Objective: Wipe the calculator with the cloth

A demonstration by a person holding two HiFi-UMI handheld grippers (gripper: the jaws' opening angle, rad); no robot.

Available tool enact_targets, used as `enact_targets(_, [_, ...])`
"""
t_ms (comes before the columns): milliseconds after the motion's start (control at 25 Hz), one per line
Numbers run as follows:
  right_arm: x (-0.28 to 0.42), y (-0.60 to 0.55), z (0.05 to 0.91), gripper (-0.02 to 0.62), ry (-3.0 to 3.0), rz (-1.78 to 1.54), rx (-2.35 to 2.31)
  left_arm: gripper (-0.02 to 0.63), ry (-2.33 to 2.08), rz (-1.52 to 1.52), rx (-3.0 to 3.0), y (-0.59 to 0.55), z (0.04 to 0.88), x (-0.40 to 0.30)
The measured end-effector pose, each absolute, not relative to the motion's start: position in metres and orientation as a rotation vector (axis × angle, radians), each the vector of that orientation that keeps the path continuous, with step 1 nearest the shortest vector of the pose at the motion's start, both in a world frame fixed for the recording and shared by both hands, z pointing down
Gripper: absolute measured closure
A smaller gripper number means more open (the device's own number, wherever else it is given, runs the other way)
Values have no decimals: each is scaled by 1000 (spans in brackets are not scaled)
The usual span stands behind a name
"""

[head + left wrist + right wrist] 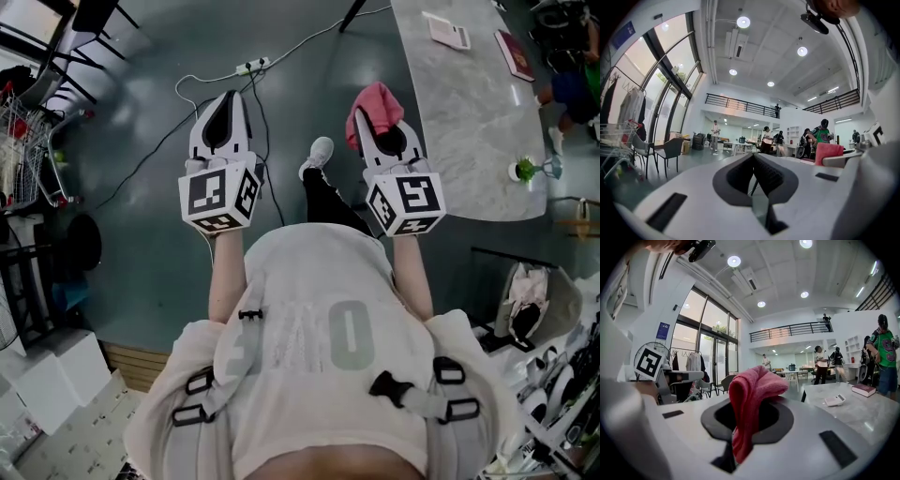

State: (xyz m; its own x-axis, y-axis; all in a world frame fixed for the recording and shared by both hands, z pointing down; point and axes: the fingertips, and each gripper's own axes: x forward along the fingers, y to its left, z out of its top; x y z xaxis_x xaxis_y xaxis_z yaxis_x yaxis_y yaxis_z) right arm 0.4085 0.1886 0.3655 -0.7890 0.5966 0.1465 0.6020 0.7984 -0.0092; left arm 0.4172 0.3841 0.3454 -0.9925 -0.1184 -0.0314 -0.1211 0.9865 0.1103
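Observation:
My right gripper [379, 127] is shut on a pink cloth [373, 101], which bunches up above the jaws and hangs down between them in the right gripper view [752, 399]. The white calculator [448, 31] lies at the far end of the grey marble table [469, 112], ahead and to the right of that gripper, and shows small on the tabletop [835, 400]. My left gripper [228, 98] is held level over the floor, shut with nothing between its jaws [754, 157]. Both grippers are off the table.
A red book [514, 54] lies beyond the calculator. A small potted plant [525, 170] sits at the table's near edge. A power strip with cables [251, 66] runs across the floor ahead. A shopping cart [23, 141] stands at the left. People stand in the background.

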Motion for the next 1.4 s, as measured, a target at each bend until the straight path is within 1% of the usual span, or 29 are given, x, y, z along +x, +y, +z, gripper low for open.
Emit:
enact_targets(240, [322,199,378,538,-2821,-64,-963,586,3086,236,-241,383,355,334])
enact_targets(480, [211,196,368,537,-2816,-36,-903,586,3096,163,-401,358,347,215])
enact_targets(680, [114,166,353,538,-2863,-14,-799,586,3062,142,-575,313,332,104])
enact_targets(880, [48,114,340,538,-2907,12,-629,586,3013,130,-790,253,315,17])
enact_targets(1000, [21,71,338,537,-2941,40,-468,586,2981,111,-940,209,313,-25])
enact_targets(1080, [15,41,337,538,-2963,66,-333,586,2948,105,-1072,174,312,-45])
enact_targets(1400, [39,-67,333,538,-3009,157,188,586,2721,49,-1552,33,308,-63])
